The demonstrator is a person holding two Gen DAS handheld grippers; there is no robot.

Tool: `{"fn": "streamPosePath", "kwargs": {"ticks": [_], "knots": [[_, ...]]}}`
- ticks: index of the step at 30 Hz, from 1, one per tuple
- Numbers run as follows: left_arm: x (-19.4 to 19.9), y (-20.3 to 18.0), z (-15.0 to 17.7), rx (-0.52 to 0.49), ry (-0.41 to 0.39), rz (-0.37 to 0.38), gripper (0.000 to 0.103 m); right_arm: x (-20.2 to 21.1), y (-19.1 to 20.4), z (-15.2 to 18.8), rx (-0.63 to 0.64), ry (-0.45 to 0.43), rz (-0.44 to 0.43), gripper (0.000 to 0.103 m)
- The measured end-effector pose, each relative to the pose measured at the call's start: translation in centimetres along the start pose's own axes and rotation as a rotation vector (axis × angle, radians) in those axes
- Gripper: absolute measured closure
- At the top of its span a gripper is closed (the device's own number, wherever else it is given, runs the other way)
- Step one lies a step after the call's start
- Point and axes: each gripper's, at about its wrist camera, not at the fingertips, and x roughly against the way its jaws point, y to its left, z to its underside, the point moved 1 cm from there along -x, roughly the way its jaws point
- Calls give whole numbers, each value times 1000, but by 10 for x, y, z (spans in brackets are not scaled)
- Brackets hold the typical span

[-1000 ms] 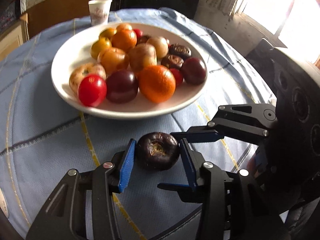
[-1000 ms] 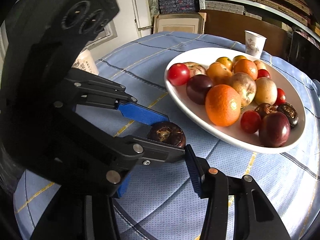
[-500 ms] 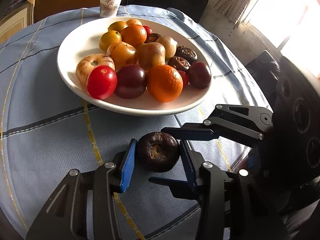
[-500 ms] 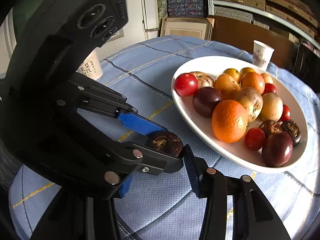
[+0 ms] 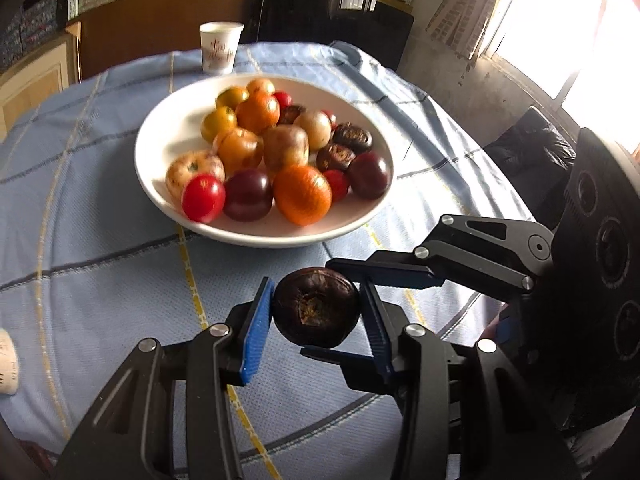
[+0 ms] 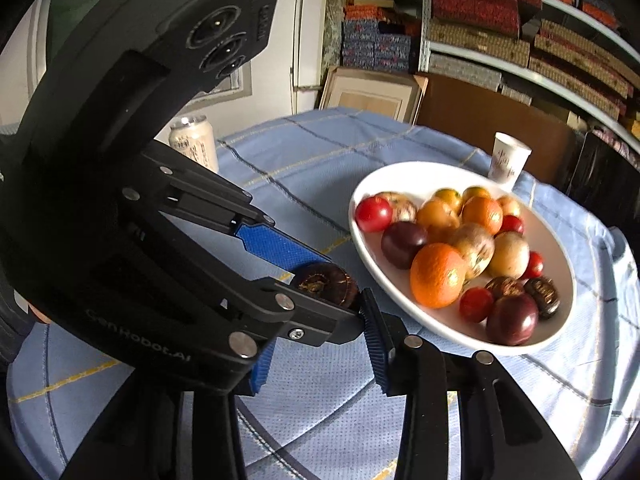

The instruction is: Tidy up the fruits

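A dark brown, wrinkled fruit (image 5: 316, 312) hangs above the blue tablecloth, and my left gripper (image 5: 316, 286) is shut on its sides with both blue pads. My right gripper (image 6: 320, 320) comes in from the right across the left one. Its jaws are closing, with one finger (image 5: 384, 272) on top of the same fruit (image 6: 326, 282) and the other under it, both touching. Beyond stands a white plate (image 5: 160, 128) piled with several fruits: oranges, red tomatoes, dark plums, yellow ones and more brown ones. In the right wrist view the left gripper's body hides the right gripper's left finger.
A paper cup (image 5: 220, 46) stands just behind the plate (image 6: 400, 176). A drinks can (image 6: 194, 140) stands at the table's far left edge. The round table carries a blue checked cloth (image 5: 100, 280). Shelves, boxes and a dark chair ring the table.
Both grippers have risen together with the brown fruit, off the cloth. The right gripper's jaws have narrowed onto the fruit. The plate now looks lower and farther off.
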Motion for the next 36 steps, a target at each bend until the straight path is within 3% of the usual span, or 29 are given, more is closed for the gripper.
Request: {"fn": "streamPosePath", "kwargs": {"ticks": [8,15,20,21,22,23,24,27,29,32,36], "knots": [[26,-13,-46,-69,-110,-40,60,19,-31,-38,36,-94,79,63],[-21,9,-110,-66,-76,-57,60,-24,-103,-57,-71,-53,60,62],[-51,28,-137,-37,-54,-62,59,-51,-135,-61,-146,-24,36,61],[-55,31,-139,-27,-54,-75,52,-51,-140,-61,-171,-31,29,57],[-57,34,-141,-5,-51,-114,44,-48,-142,-60,-192,-43,32,41],[-56,37,-141,19,-61,-144,29,-45,-144,-60,-209,-55,41,29],[-49,38,-140,40,-89,-169,22,-40,-145,-60,-222,-67,46,28],[-27,33,-132,50,-162,-252,10,-15,-139,-54,-270,-93,56,22],[-4,21,-122,49,-230,-335,9,3,-132,-49,-293,-112,75,12],[26,5,-103,49,-282,-384,5,38,-113,-39,-311,-144,104,4],[65,-19,-66,70,-346,-421,5,80,-81,-21,-333,-140,192,4]]}}
